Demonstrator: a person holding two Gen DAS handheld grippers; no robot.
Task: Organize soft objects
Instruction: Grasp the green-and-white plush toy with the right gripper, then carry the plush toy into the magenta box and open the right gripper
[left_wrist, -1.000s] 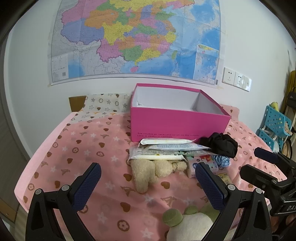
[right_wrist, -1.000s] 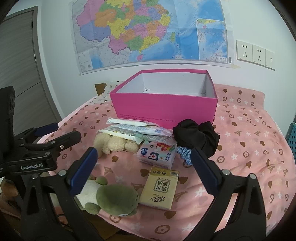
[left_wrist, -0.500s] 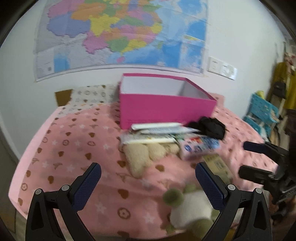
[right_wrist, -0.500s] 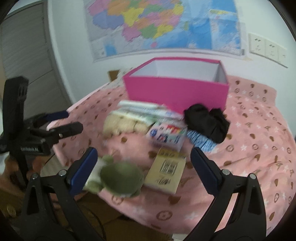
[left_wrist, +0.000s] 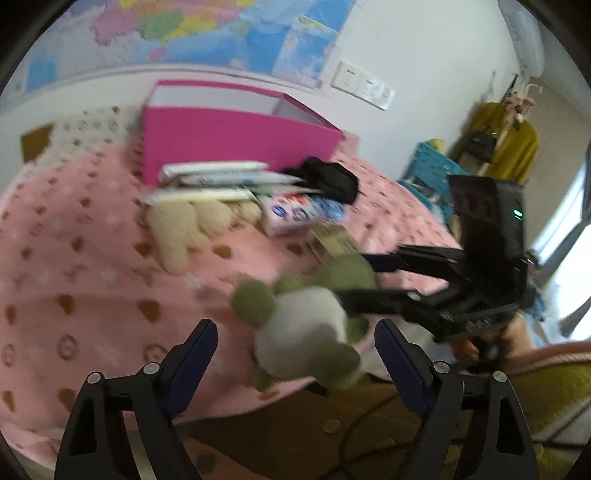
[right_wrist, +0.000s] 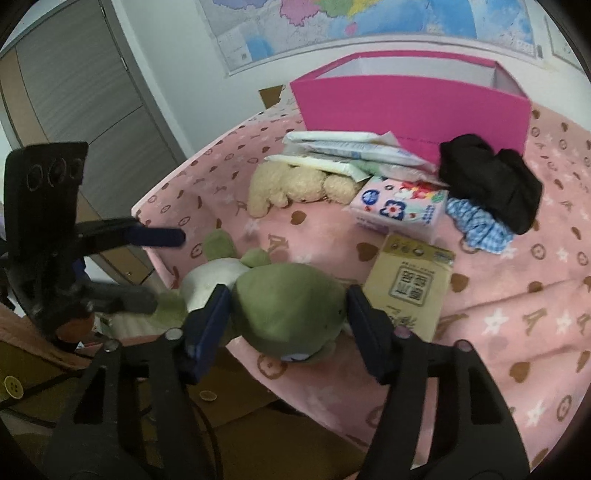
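A green and white plush frog (right_wrist: 280, 306) lies at the near edge of the pink blanket (right_wrist: 517, 295). My right gripper (right_wrist: 284, 325) has its blue pads on either side of the frog's green head, closed onto it. The frog also shows in the left wrist view (left_wrist: 306, 325). My left gripper (left_wrist: 295, 354) is open just in front of the frog, not touching it. An open pink box (right_wrist: 410, 103) stands at the back. A beige plush bear (right_wrist: 291, 184) lies before it.
Flat white packets (right_wrist: 343, 147), a flowered tissue pack (right_wrist: 399, 206), a tan tissue pack (right_wrist: 410, 280), a black cloth (right_wrist: 491, 181) and a blue checked scrunchie (right_wrist: 476, 225) lie in front of the box. A map hangs on the wall. A blue rack (left_wrist: 432, 173) stands right of the bed.
Both grippers have dropped and moved in on the plush frog. My right gripper's jaws have narrowed from wide open onto the frog's head. My left gripper stays open.
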